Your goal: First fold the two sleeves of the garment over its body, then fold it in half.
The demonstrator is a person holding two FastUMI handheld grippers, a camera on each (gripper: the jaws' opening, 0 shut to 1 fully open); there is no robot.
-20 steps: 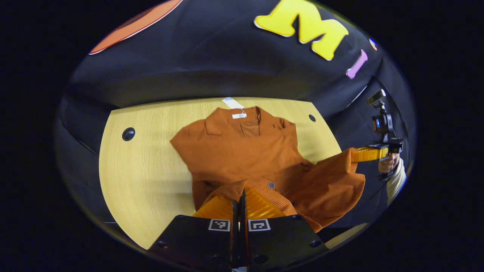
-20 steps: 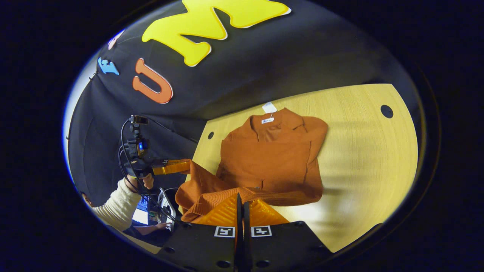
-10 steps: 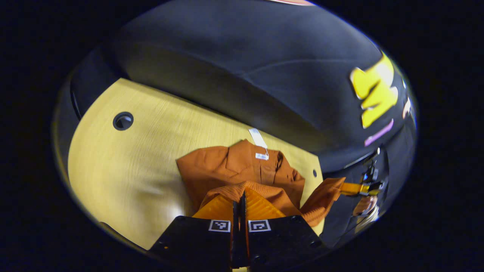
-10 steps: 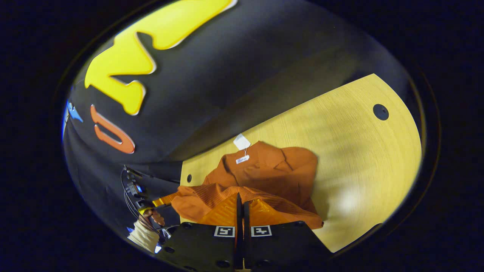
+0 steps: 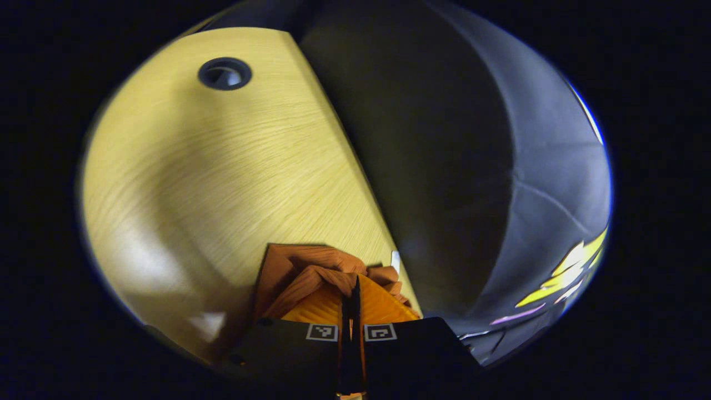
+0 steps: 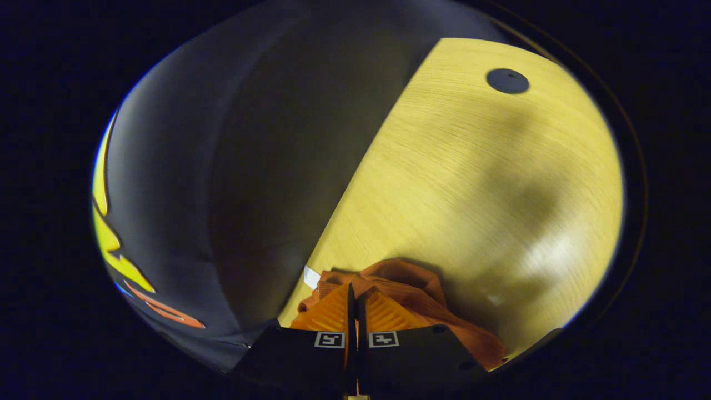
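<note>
In the left gripper view, the left gripper [image 5: 350, 289] sits at six o'clock with its two fingers pressed together on a ribbed edge of the rust-orange garment [image 5: 303, 272], which bunches just ahead of the tips. A small white tag [image 5: 395, 260] pokes out at about five o'clock of the cloth, near the table's edge. Beyond the cloth the pale wooden table [image 5: 222, 178] runs toward eleven o'clock, where a dark round grommet hole [image 5: 225, 73] sits; the booth's black wall takes the right side.

In the right gripper view, the right gripper [image 6: 353, 297] is likewise clamped on the garment [image 6: 411, 289], the fabric heaped at its tips and trailing toward four o'clock. A white tag [image 6: 311, 276] shows at nine o'clock of the heap. Farther off the table [image 6: 472, 183] spreads to one o'clock, with another grommet hole [image 6: 507, 80].

Judging from both grippers holding cloth near the table's far edge, the step in hand looks like the fold in half, with the held edge carried over toward the tag end. The next move probably calls for lowering both grippers evenly, matching edges, then letting go.
</note>
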